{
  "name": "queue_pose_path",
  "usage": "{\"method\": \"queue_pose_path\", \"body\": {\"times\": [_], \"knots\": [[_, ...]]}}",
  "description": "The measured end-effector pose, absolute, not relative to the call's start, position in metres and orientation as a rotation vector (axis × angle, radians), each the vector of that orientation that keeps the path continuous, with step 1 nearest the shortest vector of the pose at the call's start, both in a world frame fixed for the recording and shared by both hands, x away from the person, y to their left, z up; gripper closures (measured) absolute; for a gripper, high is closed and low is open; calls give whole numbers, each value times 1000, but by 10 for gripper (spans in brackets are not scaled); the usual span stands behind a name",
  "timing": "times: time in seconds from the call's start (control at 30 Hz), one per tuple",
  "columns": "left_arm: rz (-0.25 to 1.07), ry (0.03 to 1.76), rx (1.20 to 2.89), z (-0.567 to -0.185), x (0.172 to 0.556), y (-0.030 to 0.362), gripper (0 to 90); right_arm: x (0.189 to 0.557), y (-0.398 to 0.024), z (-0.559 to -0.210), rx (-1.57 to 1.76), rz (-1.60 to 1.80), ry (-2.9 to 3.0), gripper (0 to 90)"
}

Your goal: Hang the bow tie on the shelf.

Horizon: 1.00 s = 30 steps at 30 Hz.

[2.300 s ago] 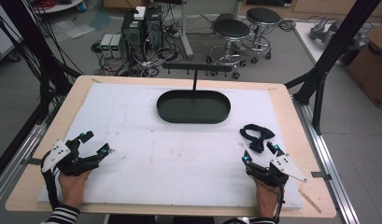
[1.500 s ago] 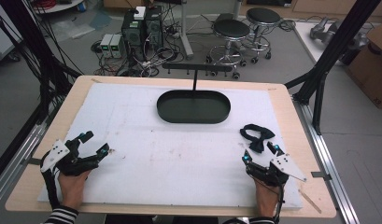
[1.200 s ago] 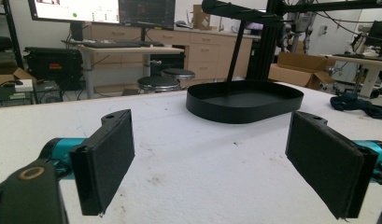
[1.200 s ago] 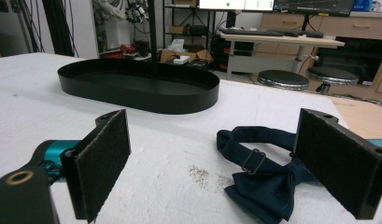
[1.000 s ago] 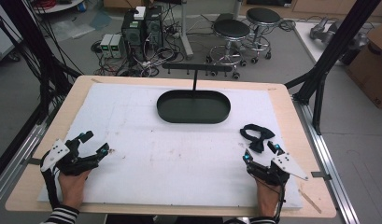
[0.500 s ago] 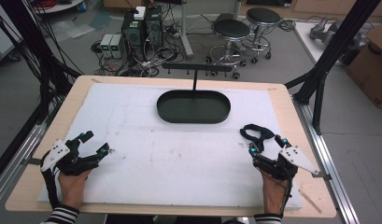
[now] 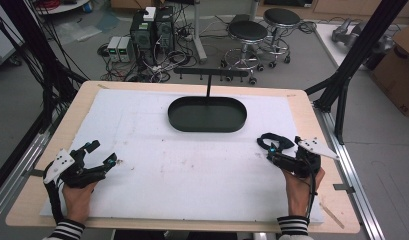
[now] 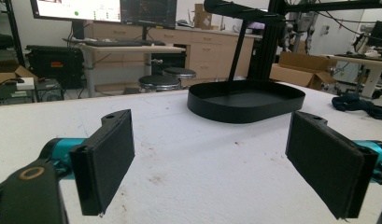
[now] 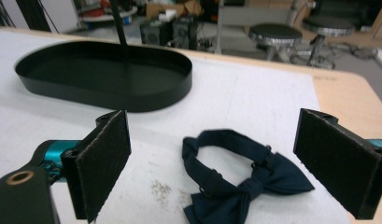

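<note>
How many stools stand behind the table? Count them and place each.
2. One stool stands on the floor past the table's far edge, near its middle; the other stool is just right of it and farther back. More may be hidden outside the frame.

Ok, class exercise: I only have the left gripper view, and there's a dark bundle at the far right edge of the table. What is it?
Observer: A navy bow tie with its neck strap looped, lying on the white mat.
Operator: Is anything gripping it?
Observer: No. The right hand-held gripper is open; in the right gripper view the tie lies ahead, framed by the two jaws, and neither touches it.
Operator: How does it sit relative to the black tray?
Observer: In the high view it lies apart from the tray, nearer the person and close to the mat's right edge.
</note>
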State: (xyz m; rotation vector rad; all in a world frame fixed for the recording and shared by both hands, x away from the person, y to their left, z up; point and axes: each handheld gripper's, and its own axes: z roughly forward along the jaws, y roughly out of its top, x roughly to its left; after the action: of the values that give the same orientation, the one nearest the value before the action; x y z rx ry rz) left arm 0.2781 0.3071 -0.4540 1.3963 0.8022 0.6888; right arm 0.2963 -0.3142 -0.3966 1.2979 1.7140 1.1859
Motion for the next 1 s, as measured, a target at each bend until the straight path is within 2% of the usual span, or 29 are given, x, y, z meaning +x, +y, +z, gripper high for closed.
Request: {"method": "queue_pose_path", "body": {"times": [0.13, 0.2, 0.47, 1.0], "knots": [[686, 805, 1393, -454, 278, 307, 158, 304, -318, -401, 1370, 1152, 1726, 105], [687, 804, 1393, -454, 278, 307, 159, 309, -322, -403, 1413, 1130, 1744, 168], [686, 806, 1393, -454, 278, 307, 159, 322, -329, -399, 1549, 1057, 1730, 239], [684, 808, 1391, -454, 278, 307, 159, 344, -332, -400, 1732, 971, 1781, 295]]}}
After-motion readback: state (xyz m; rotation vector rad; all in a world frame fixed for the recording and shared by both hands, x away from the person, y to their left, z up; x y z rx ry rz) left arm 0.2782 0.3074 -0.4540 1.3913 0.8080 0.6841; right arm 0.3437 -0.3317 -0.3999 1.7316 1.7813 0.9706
